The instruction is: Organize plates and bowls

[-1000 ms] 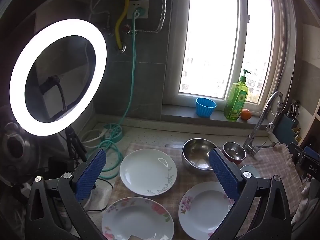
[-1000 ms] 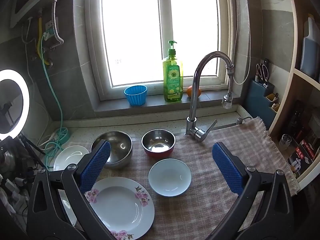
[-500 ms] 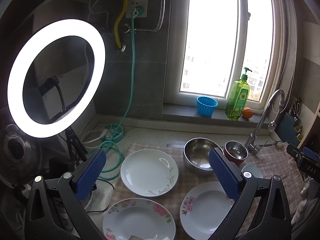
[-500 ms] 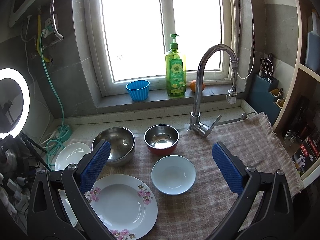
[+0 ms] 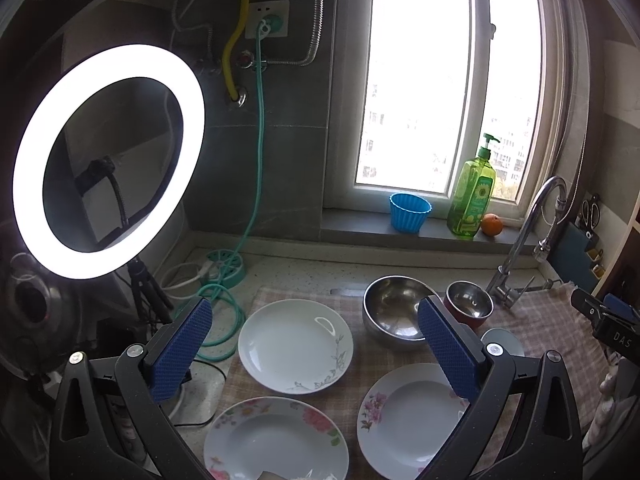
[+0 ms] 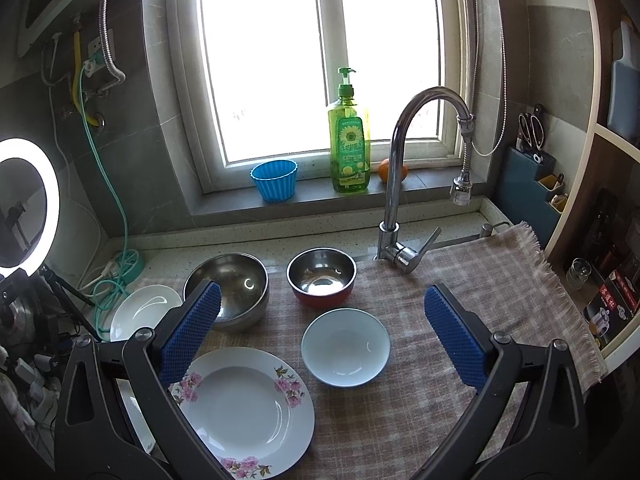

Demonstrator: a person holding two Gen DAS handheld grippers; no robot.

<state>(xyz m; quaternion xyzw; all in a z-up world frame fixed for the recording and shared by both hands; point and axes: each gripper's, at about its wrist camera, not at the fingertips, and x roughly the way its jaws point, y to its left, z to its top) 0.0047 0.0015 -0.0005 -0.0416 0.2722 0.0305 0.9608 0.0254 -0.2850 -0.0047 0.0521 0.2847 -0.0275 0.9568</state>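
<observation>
Three plates lie on a checked cloth: a white plate with a grey sprig, a pink-flowered plate in front of it, and a second flowered plate to the right. Behind stand a large steel bowl, a small steel bowl with a red outside, and a pale blue bowl. My left gripper is open and empty above the white plate. My right gripper is open and empty above the pale blue bowl.
A tall tap rises behind the bowls. On the sill stand a blue cup, a green soap bottle and an orange. A lit ring light and a green hose are at the left. Shelves are at the right.
Both grippers have drifted slightly, so the dishes sit a little lower and nearer in each view. Both stay open and empty. No dish has moved.
</observation>
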